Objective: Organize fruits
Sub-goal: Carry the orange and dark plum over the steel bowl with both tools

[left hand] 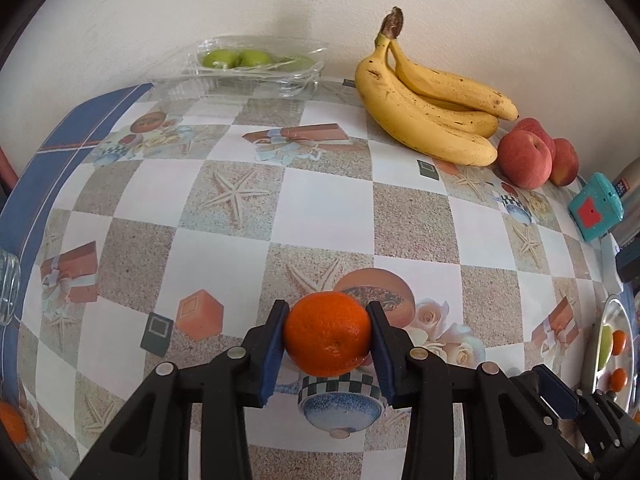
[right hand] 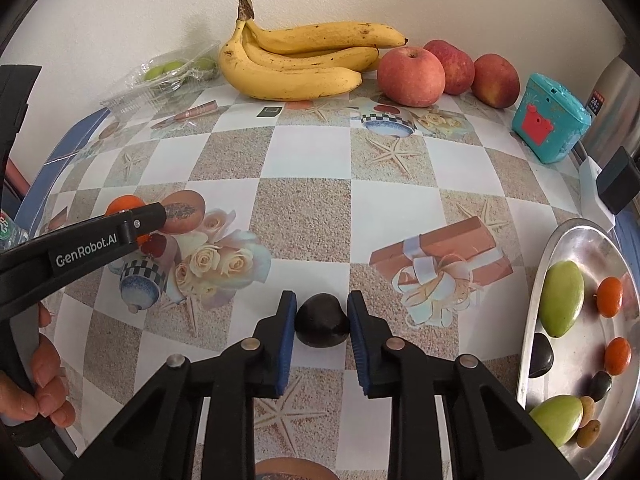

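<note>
My left gripper (left hand: 328, 312) is shut on an orange tangerine (left hand: 326, 336), its blue pads pressing both sides just above the patterned tablecloth. From the right wrist view, that tangerine (right hand: 122, 203) peeks out behind the left gripper's finger (right hand: 136, 222) at the left. My right gripper (right hand: 322, 300) is shut on a small dark, almost black fruit (right hand: 322, 326) that rests on the cloth. A metal tray (right hand: 580, 240) at the right edge holds green fruits, small oranges and dark fruits.
Bananas (right hand: 296, 64) and red apples (right hand: 410, 76) lie along the back wall. A clear plastic box of green fruit (left hand: 256, 60) sits at the back left. A teal box (right hand: 550, 120) and a steel flask (right hand: 616, 96) stand at the back right. Another tangerine (left hand: 12, 420) lies at the near left.
</note>
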`<move>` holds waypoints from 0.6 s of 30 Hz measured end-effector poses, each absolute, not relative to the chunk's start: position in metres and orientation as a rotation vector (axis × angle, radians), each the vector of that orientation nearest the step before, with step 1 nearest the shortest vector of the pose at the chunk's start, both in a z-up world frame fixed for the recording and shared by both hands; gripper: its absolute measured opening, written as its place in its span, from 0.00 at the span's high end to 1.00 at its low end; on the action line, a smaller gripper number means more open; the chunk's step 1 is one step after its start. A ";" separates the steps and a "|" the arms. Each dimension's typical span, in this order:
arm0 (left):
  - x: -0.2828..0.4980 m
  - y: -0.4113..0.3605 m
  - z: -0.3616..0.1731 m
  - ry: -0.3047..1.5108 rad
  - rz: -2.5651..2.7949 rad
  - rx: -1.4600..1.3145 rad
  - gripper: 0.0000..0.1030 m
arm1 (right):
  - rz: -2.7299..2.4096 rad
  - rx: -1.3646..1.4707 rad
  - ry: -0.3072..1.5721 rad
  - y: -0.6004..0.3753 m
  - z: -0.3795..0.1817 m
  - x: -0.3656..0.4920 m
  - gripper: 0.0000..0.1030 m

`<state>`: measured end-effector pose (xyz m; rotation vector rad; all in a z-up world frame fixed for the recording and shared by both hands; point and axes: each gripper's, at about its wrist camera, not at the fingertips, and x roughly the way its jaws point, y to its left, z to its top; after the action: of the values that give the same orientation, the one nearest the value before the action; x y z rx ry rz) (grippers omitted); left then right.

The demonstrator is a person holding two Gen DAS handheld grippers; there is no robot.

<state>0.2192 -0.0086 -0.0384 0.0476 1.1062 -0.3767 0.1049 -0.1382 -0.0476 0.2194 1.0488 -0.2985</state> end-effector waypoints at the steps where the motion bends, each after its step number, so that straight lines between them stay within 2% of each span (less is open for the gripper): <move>1: 0.219 -0.007 -0.038 1.110 -0.371 0.040 0.60 | -0.297 0.221 1.047 -0.138 -0.046 0.105 0.74; 18: 0.192 0.001 -0.013 1.122 -0.343 0.042 0.60 | -0.315 0.282 1.011 -0.144 -0.017 0.080 0.74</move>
<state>0.1915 0.0007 -0.0132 0.0420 1.1224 -0.3427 0.0805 -0.1435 -0.0167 0.2818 1.0112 -0.3152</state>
